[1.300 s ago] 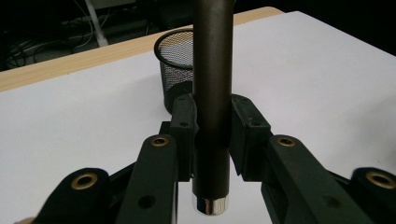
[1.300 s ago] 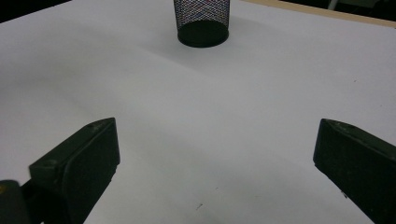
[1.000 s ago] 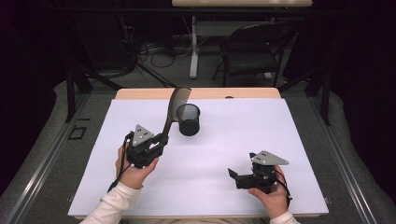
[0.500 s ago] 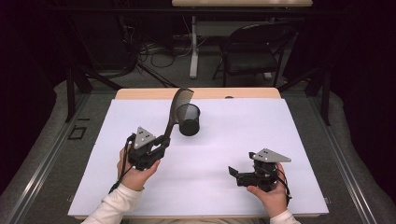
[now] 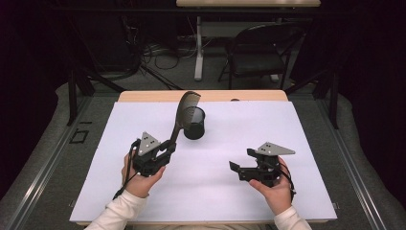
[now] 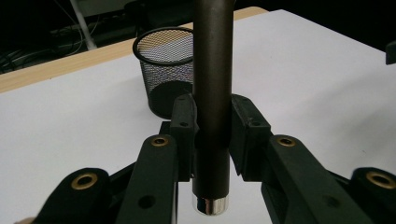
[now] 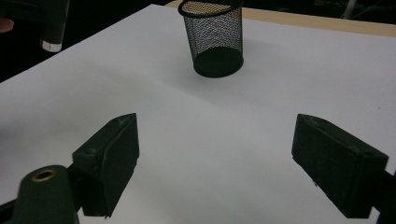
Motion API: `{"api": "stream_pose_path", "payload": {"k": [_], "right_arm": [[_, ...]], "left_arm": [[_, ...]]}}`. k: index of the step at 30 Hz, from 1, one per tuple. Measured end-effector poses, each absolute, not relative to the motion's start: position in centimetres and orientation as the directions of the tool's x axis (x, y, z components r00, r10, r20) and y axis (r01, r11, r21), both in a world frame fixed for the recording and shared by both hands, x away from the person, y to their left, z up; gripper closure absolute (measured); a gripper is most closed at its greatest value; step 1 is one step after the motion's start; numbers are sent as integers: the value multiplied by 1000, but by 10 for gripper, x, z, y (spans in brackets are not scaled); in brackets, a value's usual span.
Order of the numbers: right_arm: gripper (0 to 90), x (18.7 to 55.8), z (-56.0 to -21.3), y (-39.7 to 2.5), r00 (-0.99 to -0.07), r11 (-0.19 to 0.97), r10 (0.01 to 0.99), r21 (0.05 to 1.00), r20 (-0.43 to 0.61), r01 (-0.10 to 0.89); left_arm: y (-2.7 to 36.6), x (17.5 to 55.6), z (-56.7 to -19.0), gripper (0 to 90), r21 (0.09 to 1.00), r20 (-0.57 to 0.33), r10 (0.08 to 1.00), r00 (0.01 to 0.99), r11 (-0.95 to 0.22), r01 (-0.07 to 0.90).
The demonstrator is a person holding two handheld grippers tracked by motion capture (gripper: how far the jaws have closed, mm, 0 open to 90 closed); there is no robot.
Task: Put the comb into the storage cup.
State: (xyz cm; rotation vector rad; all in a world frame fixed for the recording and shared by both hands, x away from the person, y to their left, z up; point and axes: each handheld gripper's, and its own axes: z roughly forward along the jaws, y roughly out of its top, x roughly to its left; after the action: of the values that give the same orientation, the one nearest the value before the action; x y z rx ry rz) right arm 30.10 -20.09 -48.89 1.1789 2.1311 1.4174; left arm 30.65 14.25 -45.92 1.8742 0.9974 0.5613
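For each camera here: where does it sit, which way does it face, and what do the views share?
High view: above the person's side, facing forward-down; both hands, left gripper, right gripper.
Left gripper view: along jaws clamping the dark comb handle.
Right gripper view: along open jaws over the white table sheet.
Shared: black mesh cup.

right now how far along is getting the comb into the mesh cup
Done: the left gripper is shut on the comb by its handle, and the comb is lifted off the table, toothed end up. In hand: it hangs just short of the mesh cup, whose inside looks empty. Left: carry the comb over the rim, lower it in and let go. The right gripper rests open and idle on the white sheet.
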Motion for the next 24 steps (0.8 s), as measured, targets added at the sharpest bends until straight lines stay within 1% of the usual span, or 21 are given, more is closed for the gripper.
{"api": "stream_pose_path", "payload": {"k": [2,6,19,24], "right_arm": [[167,305,-486,-198,-620,164,762,871,187,464],[188,311,-480,-193,-628,163,754,872,192,462],[211,324,-468,-185,-638,167,745,870,196,464],[260,328,-465,-184,-638,157,743,873,204,462]], "left_arm": [[141,306,-460,726,875,-19,821,571,-262,406],[139,305,-461,726,874,-17,817,577,-269,405],[137,305,-465,726,873,-20,812,583,-271,407],[135,304,-467,726,872,-18,810,587,-275,405]]}}
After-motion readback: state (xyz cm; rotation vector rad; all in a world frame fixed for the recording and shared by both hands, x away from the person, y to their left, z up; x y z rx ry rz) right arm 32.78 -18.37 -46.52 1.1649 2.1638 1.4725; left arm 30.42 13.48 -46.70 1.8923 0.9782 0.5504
